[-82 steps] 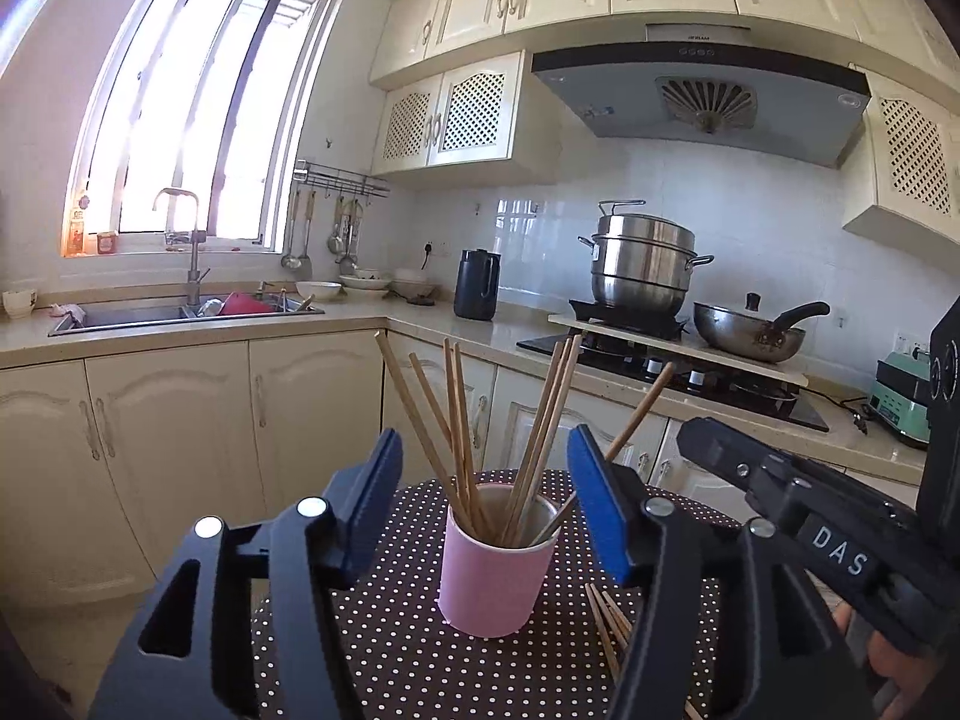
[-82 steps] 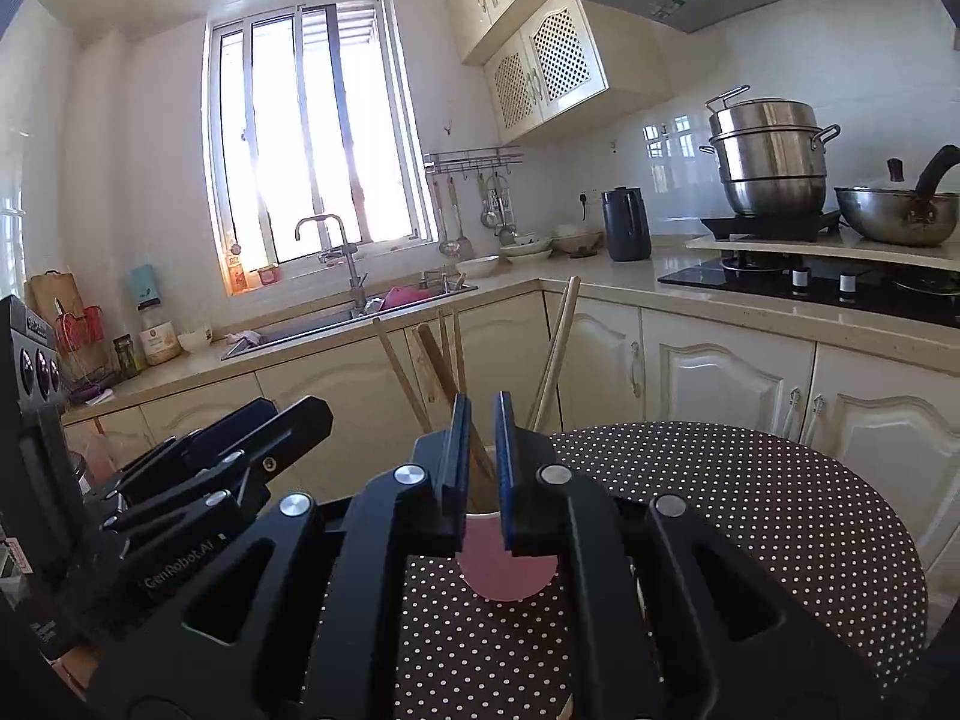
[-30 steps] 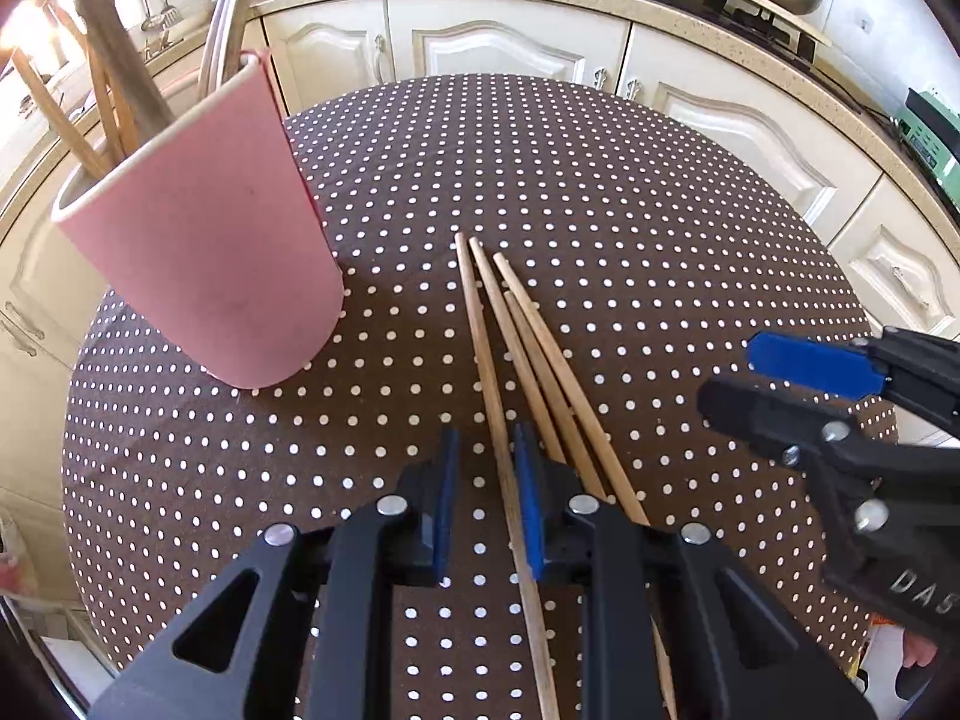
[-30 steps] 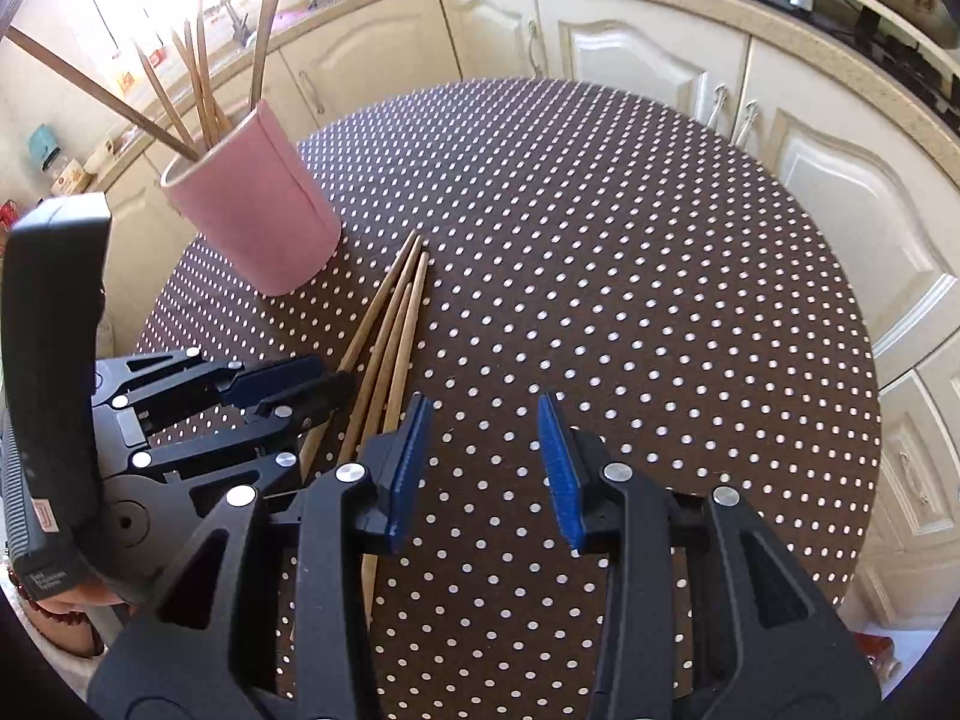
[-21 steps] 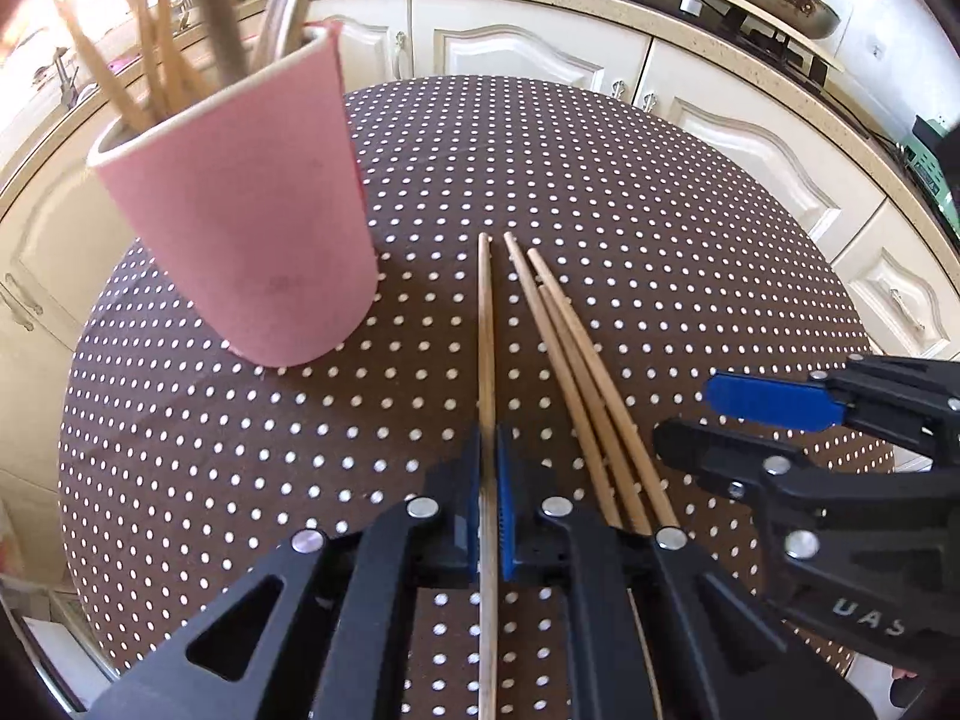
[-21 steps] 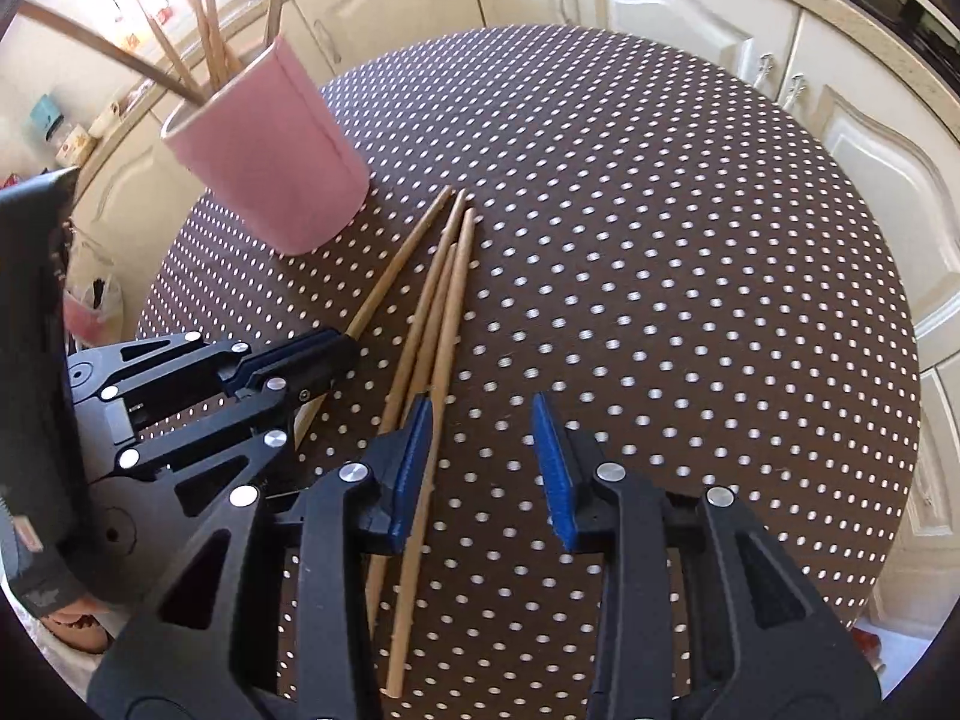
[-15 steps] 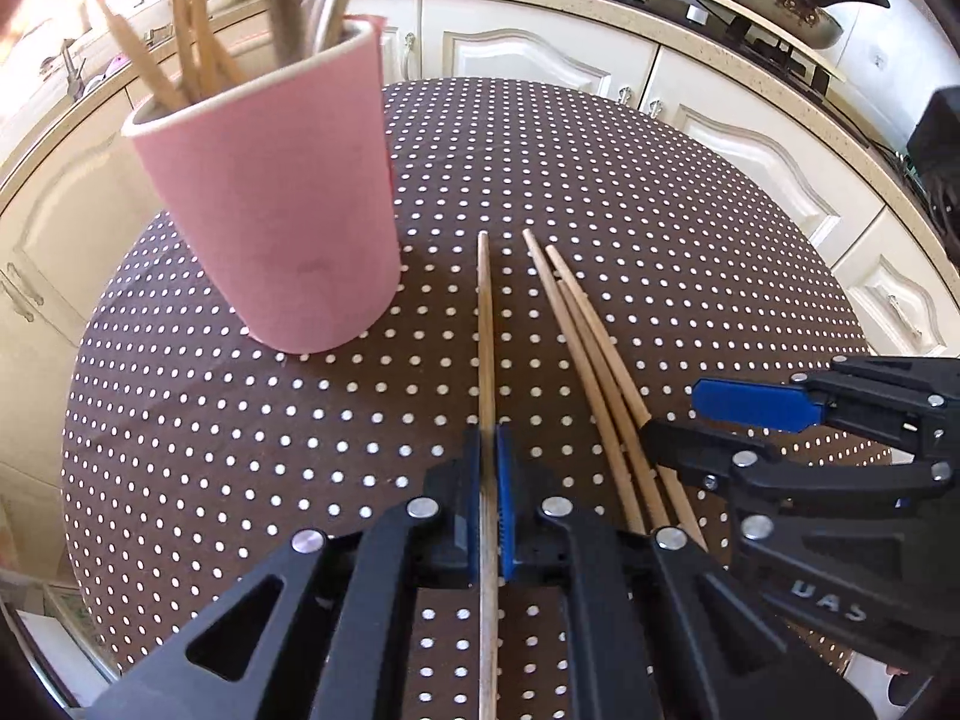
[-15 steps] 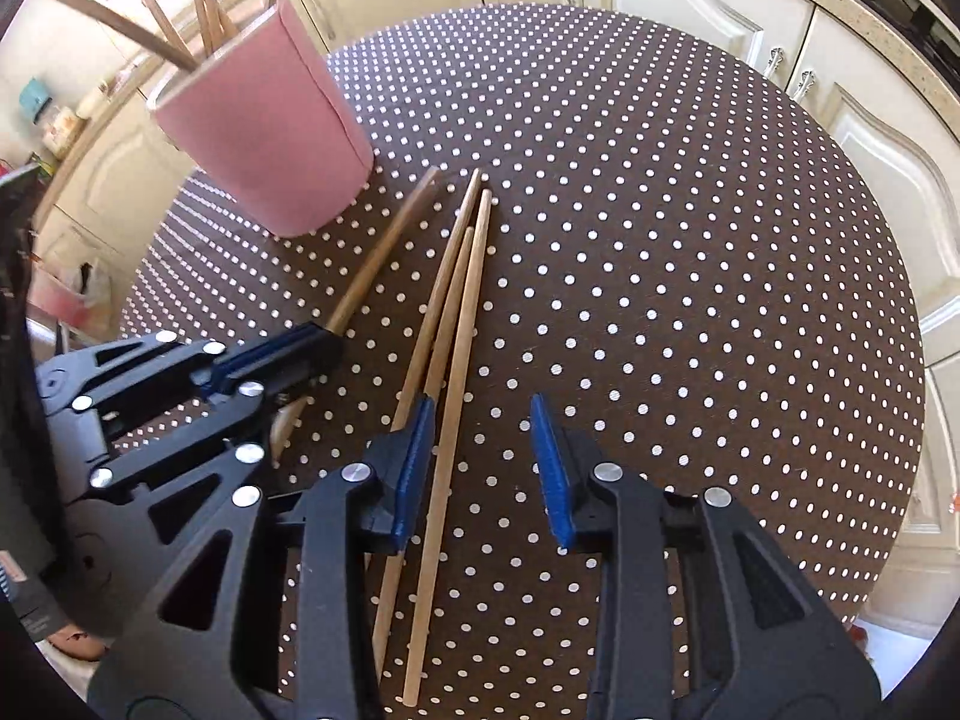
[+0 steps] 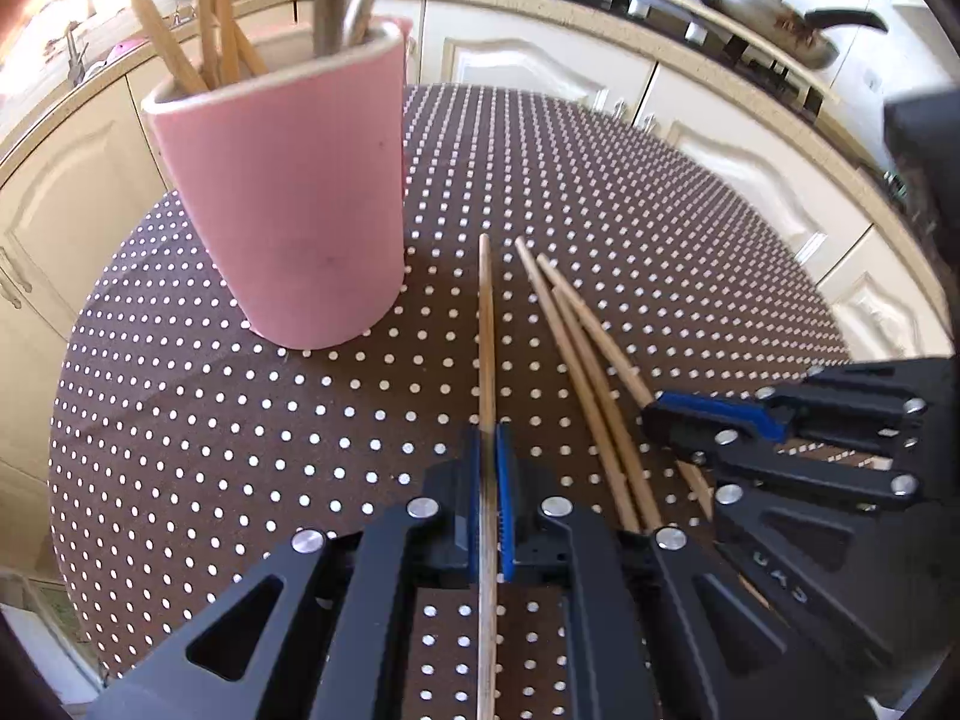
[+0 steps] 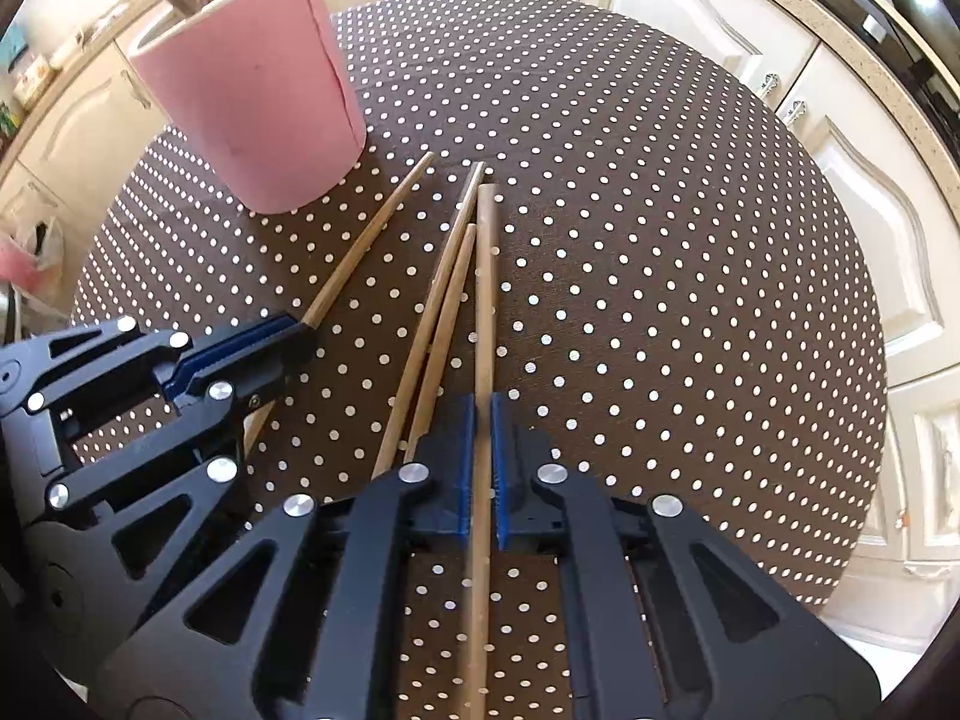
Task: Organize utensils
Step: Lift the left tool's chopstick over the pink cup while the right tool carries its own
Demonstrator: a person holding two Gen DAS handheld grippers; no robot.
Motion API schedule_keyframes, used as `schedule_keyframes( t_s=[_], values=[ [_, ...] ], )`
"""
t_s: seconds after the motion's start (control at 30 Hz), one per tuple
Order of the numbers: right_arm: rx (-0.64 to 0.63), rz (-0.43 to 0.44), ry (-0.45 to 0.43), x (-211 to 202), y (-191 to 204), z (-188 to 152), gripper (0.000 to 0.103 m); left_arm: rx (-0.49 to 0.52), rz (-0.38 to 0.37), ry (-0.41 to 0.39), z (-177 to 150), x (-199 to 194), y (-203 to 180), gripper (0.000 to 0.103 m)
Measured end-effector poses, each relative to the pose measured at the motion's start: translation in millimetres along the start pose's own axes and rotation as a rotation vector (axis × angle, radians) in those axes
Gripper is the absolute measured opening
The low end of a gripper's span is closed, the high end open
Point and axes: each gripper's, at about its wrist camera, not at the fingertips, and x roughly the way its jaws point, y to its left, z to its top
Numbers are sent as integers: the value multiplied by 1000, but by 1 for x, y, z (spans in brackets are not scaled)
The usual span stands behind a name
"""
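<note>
While the pink cup (image 9: 288, 192) stands full of chopsticks on the dotted table (image 9: 630, 192), the left gripper (image 9: 493, 462) is clamped on one chopstick (image 9: 486, 324) and the right gripper (image 10: 482, 420) is pinched on another chopstick (image 10: 485, 276), with two loose chopsticks (image 10: 441, 300) lying between them.

pink cup (image 9: 288, 204) blocks left, right tabletop (image 10: 660, 300) clear
</note>
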Motion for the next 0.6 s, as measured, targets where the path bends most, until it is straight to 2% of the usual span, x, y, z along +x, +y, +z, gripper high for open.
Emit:
schedule_keyframes(
  t_s=[0.13, 0.27, 0.43, 0.6],
  values=[
    [35, 43, -44, -8, -7, -12, 6, 13, -26, -67, -6, -24, -2, 5],
    [53, 80, -124, -32, -17, -29, 6, 41, -48, -143, -10, -50, -10, 5],
    [82, 142, -272, -77, -25, -45, 6, 87, -115, -253, -23, -90, -20, 5],
    [115, 211, -448, -126, -40, -61, 6, 163, -176, -413, -38, -133, -34, 5]
  ],
)
